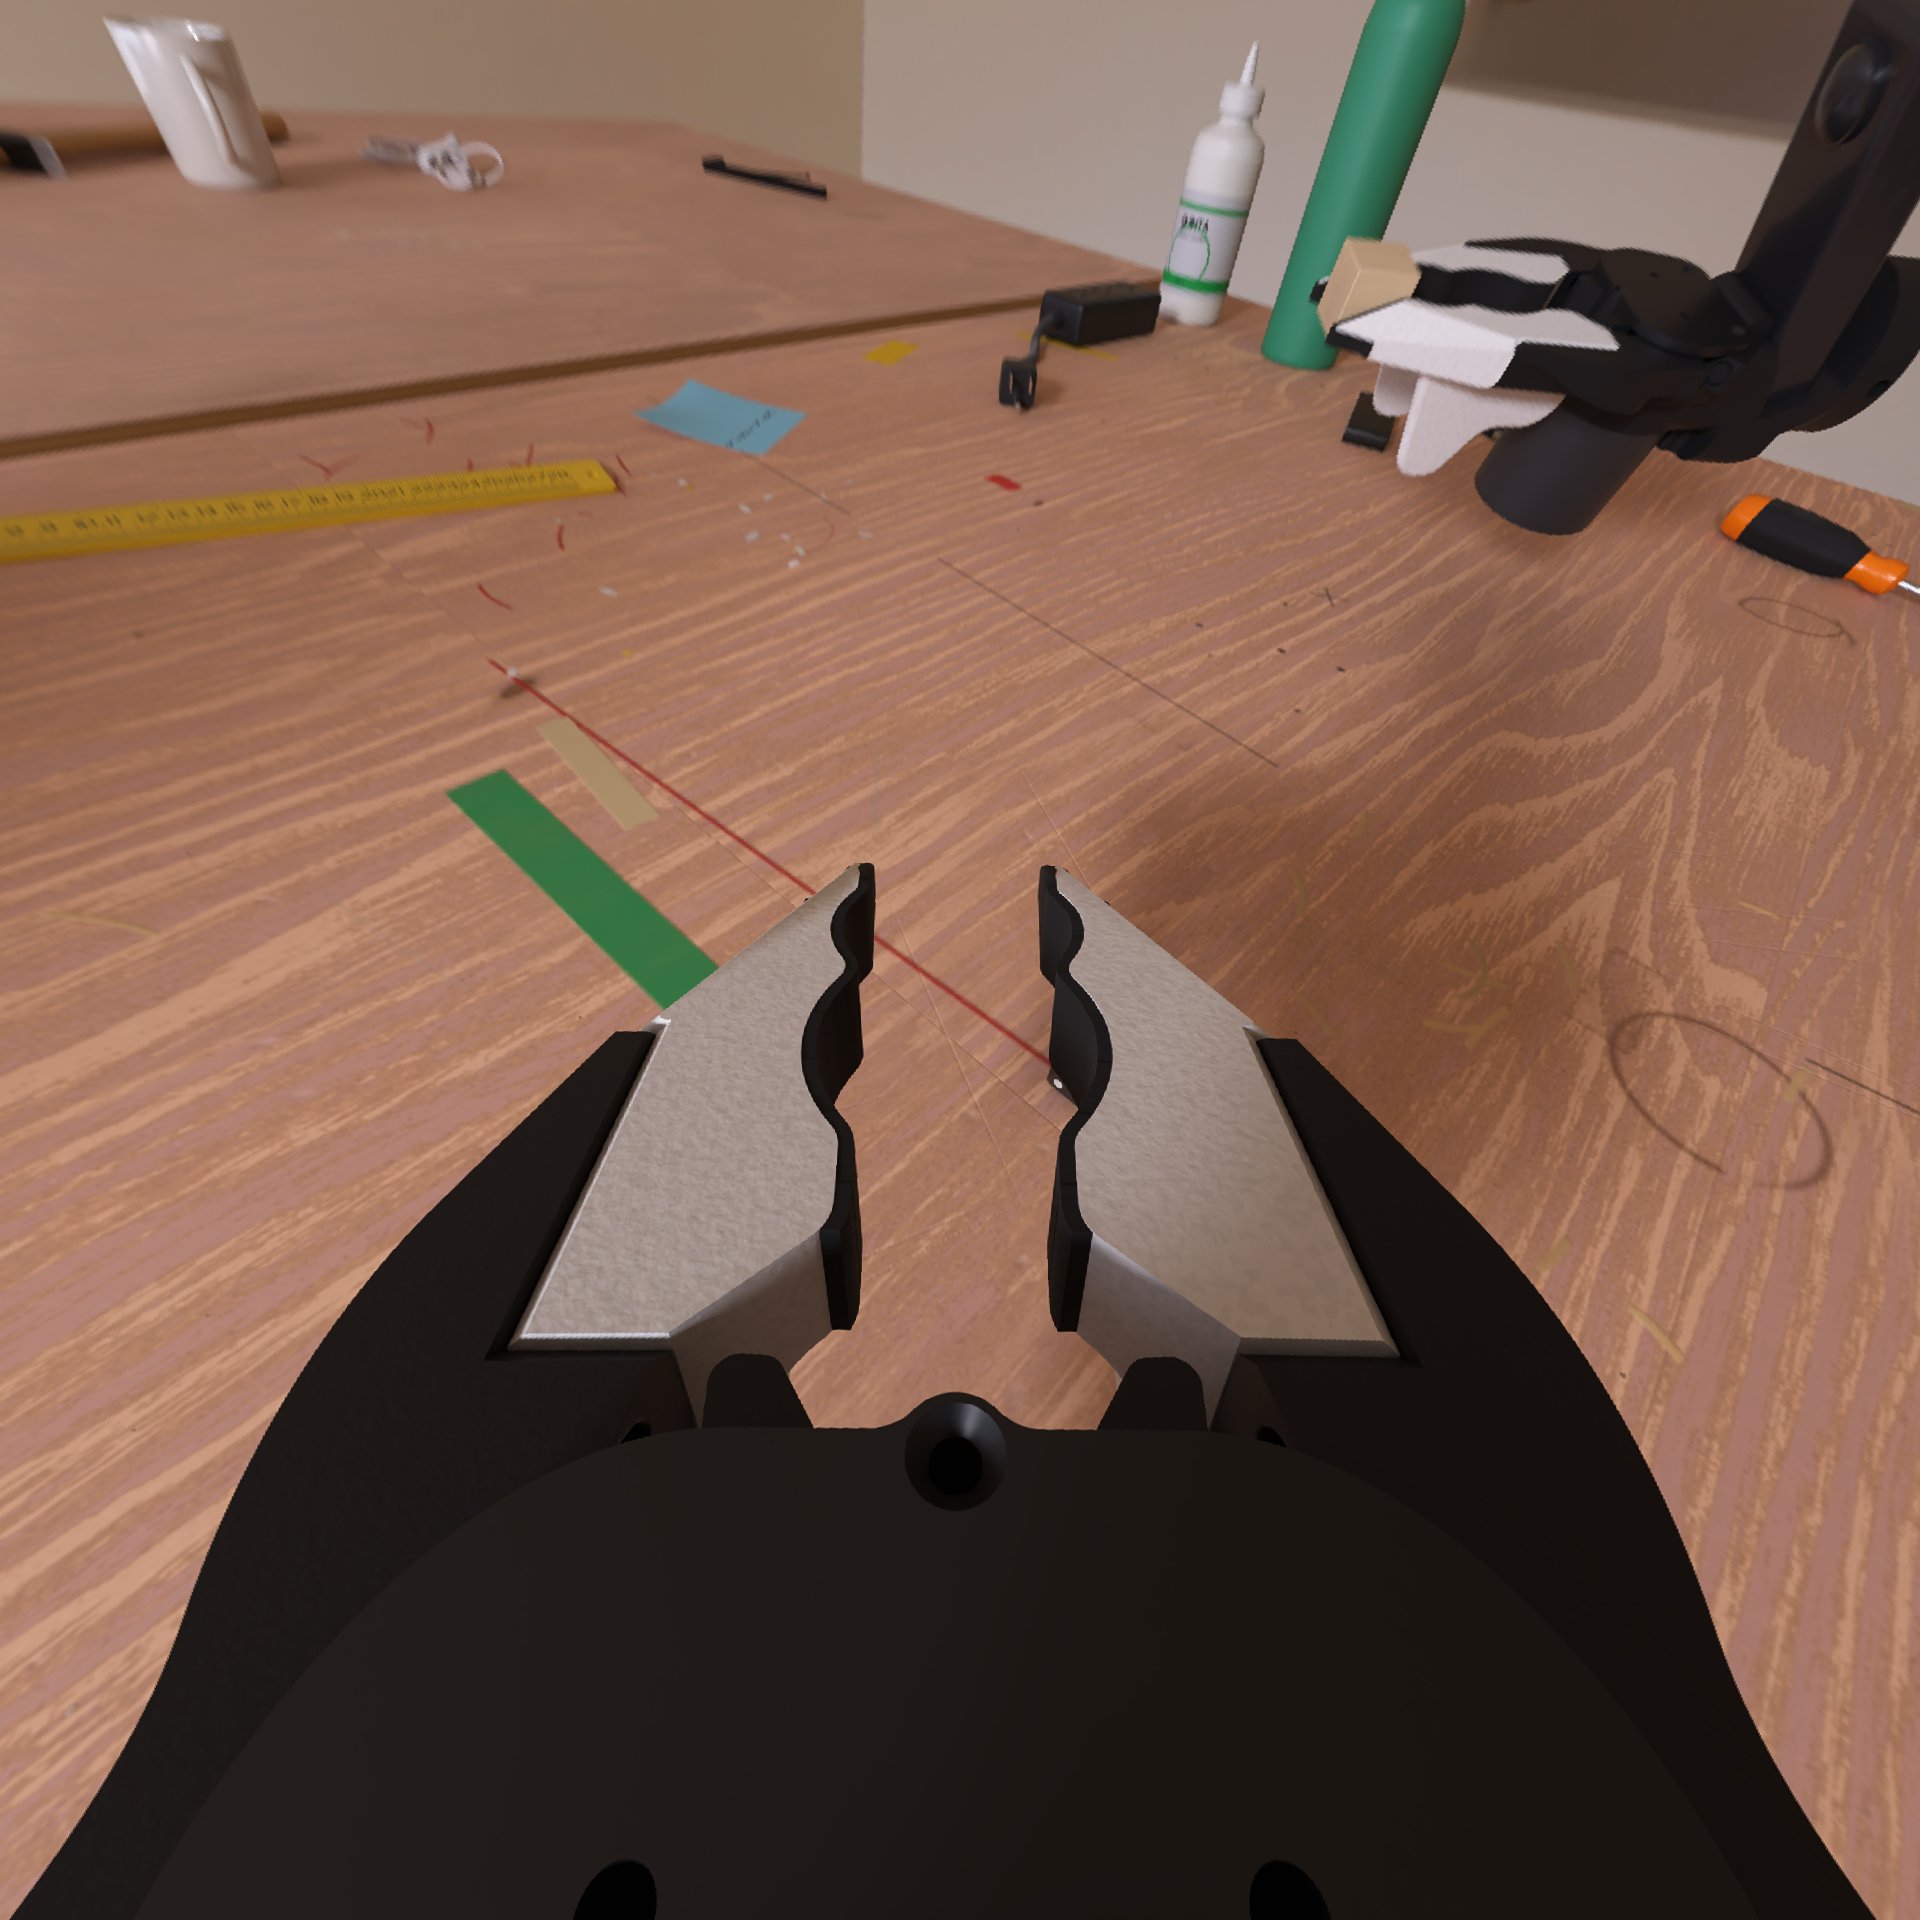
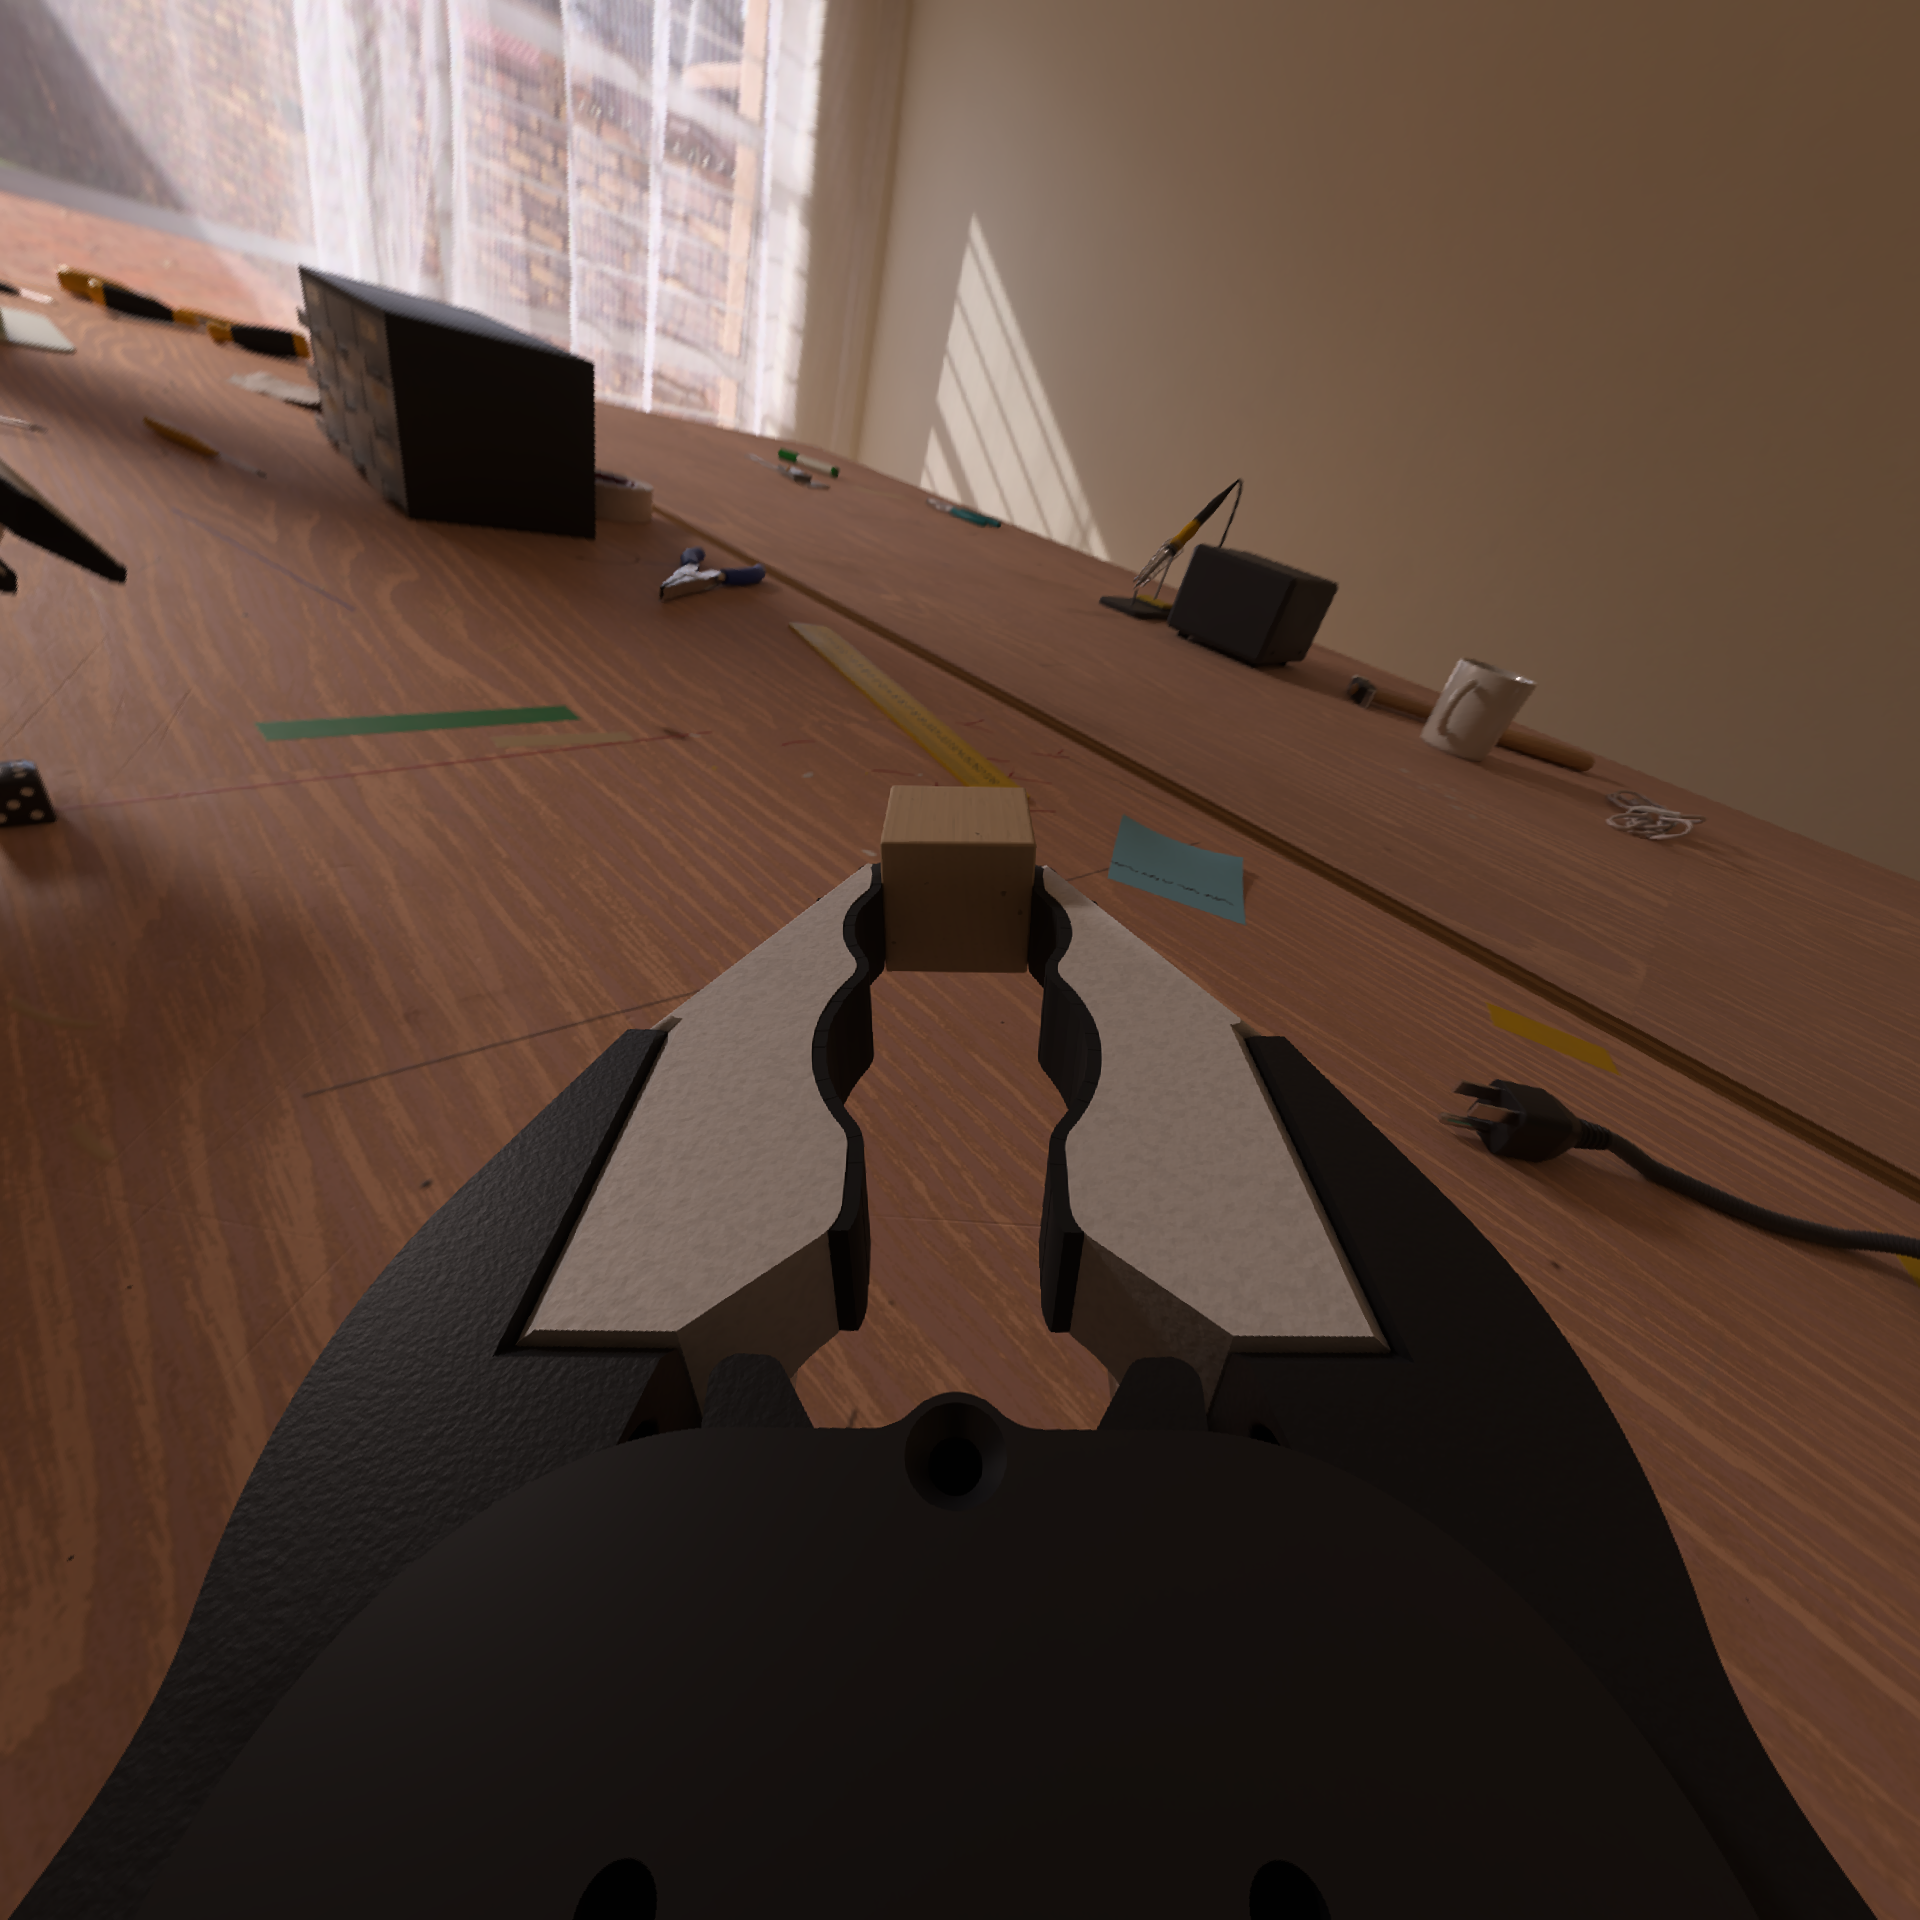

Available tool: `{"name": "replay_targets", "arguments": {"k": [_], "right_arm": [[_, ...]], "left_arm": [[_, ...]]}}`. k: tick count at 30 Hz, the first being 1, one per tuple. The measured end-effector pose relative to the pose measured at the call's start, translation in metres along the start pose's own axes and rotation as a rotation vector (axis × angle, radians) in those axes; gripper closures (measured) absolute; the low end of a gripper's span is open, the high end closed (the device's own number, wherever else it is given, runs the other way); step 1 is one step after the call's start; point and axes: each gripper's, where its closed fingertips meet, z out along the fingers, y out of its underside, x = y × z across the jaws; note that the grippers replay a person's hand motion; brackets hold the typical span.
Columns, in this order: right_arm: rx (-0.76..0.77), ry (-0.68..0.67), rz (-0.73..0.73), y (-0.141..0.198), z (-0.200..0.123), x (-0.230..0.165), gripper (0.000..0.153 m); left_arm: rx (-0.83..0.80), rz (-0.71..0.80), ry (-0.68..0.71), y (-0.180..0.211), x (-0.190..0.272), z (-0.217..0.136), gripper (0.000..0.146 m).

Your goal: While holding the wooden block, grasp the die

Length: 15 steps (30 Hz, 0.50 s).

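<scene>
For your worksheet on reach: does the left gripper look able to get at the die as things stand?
Probably yes. The left gripper is open and empty, and the die sits uncovered on the table. The die lies outside its own view, so it must turn first.

Daylight through curtained window (image 2: 540,197) behind my right tongs, striped sun patch on wall (image 2: 1013,416) beside window. Soft shadows, wide-angle bending near frame edges.

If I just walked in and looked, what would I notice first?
Probably the small pale wooden block, pinched at the very tips of the right gripper and held above the brown wooden table. Next, the left gripper, open and empty over a thin red line, with a green tape strip beside it. The black die with white dots sits alone at the far left edge.
</scene>
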Motion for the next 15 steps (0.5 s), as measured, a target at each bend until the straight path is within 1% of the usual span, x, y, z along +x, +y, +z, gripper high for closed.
{"name": "replay_targets", "arguments": {"k": [3,5,8,11,15], "right_arm": [[0.016,0.011,0.044,0.001,-0.004,0.002,0.126],[0.004,-0.004,0.057,0.004,-0.004,0.0,0.126],[-0.003,-0.035,0.063,0.005,-0.002,-0.006,0.126],[-0.007,-0.052,0.052,0.006,0.0,-0.009,0.126],[-0.009,-0.063,0.073,0.007,0.001,-0.009,0.126]], "left_arm": [[-0.043,-0.03,0.017,0.004,-0.001,0.004,0.115],[-0.031,-0.032,0.018,0.003,-0.001,0.003,0.116],[-0.022,0.001,0.01,0.003,0.002,0.002,0.117],[-0.022,0.035,-0.001,0.003,0.004,0.002,0.116],[-0.034,0.036,0.004,0.004,0.004,0.003,0.115]]}}
